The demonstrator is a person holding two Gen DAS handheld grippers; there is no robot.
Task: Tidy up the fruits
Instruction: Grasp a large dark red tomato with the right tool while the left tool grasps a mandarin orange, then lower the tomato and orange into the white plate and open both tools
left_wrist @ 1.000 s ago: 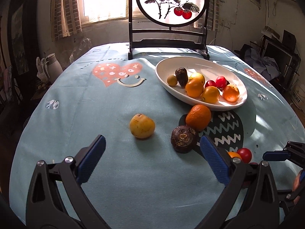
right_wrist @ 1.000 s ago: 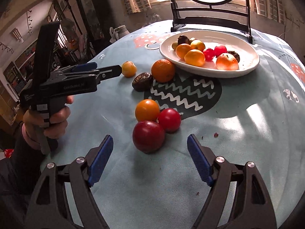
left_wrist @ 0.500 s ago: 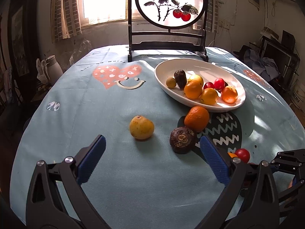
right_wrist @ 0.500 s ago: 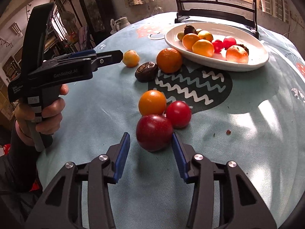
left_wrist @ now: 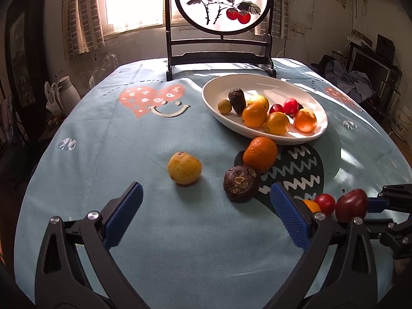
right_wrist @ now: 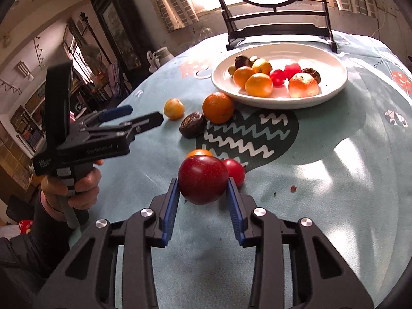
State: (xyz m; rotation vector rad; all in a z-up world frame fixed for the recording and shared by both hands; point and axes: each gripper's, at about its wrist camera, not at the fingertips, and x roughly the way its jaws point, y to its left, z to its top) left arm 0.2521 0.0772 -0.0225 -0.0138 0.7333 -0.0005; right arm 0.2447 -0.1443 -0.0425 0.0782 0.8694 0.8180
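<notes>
My right gripper (right_wrist: 203,189) is closing its jaws on a dark red plum (right_wrist: 203,179), and both blue pads press its sides; the plum hangs slightly off the cloth. Behind it lie a small red fruit (right_wrist: 233,172) and an orange fruit (right_wrist: 199,152). The same plum (left_wrist: 351,204) shows at the right edge of the left wrist view. My left gripper (left_wrist: 206,215) stands open above bare cloth, short of a yellow pear (left_wrist: 184,168) and a dark brown fruit (left_wrist: 240,183). An orange (left_wrist: 260,153) rests against the white oval bowl (left_wrist: 260,83), which holds several fruits.
A black-framed round screen (left_wrist: 221,5) stands at the table's far edge behind the bowl. The blue tablecloth (left_wrist: 116,141) drops off at the left, with a white jug (left_wrist: 61,92) beyond it. A person's hand (right_wrist: 69,190) holds the left gripper's handle.
The right gripper moved forward around the dark red plum, closed on it and raised it slightly. The left gripper stayed in place, still open.
</notes>
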